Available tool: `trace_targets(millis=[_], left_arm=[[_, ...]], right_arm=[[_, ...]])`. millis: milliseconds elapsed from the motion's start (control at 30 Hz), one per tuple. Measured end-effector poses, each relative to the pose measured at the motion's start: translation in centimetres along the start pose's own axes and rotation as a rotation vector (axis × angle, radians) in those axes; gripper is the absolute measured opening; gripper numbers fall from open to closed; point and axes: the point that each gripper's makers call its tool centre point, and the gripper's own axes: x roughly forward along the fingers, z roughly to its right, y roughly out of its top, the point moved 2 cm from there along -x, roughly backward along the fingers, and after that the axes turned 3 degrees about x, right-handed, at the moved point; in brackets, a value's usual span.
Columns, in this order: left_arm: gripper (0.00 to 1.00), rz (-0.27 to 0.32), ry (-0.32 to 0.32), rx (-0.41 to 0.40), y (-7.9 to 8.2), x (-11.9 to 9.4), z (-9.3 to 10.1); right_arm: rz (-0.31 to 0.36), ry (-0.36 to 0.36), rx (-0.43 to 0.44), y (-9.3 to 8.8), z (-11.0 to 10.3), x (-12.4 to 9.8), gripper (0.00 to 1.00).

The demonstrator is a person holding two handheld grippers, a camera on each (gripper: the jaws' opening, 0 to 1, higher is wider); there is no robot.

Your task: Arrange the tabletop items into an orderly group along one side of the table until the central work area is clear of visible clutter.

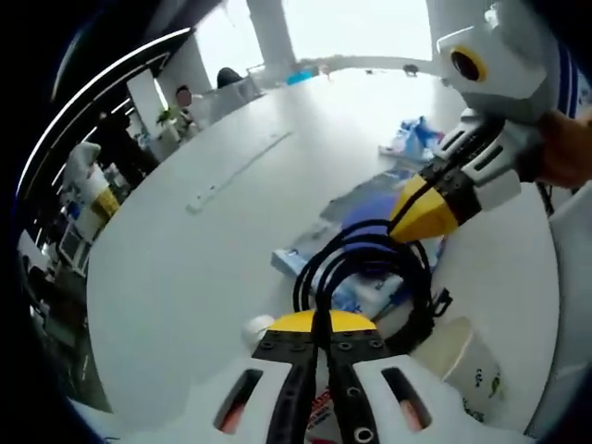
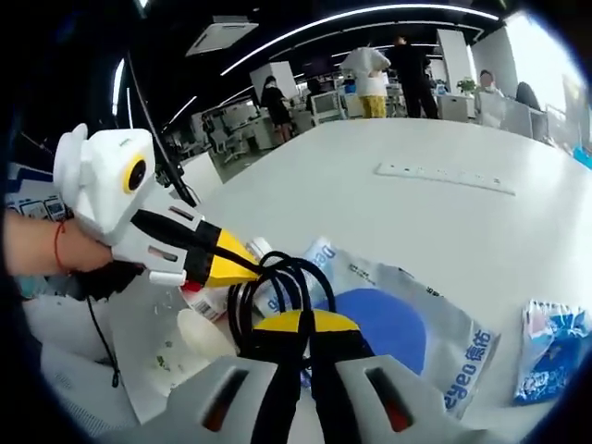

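— Left gripper view first: what's nearest?
— Yellow tips of the left tool [image 1: 321,326], clenched on a coiled black cable [image 1: 365,259]. From the right, the right tool [image 1: 427,205] pinches the same coil. Under it a clear bag [image 1: 370,287] with blue contents lies on the white table [image 1: 185,277]; a blue packet [image 1: 412,139] sits farther off, a paper cup [image 1: 472,365] lower right.
— And the right gripper view?
— Right tool [image 2: 305,326] clamped on the cable [image 2: 273,287]; left tool [image 2: 227,262] grips it from the left. Bag [image 2: 407,314] beneath, blue packet [image 2: 555,347] at right, white strip [image 2: 444,178] mid-table [image 2: 370,203].
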Motion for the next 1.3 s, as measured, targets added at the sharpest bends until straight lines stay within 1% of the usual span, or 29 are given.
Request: trace_targets(millis=[400,667,1300], left_arm=[[0.00,0.020,-0.002,-0.003,0.5,-0.6,0.1],[0.00,0.038,0.002,-0.003,1.2,-1.2,0.1],[0.00,0.079,0.023,-0.005,2.8,-1.7,-0.1]], right_arm=[[0.025,0.008,0.009,0.5,-0.4,-0.8,0.00],[0.044,0.013,0.007,1.1,-0.7,-1.4,0.00],[0.089,-0.005,-0.011,2.7,-0.3,-2.7,0.00]])
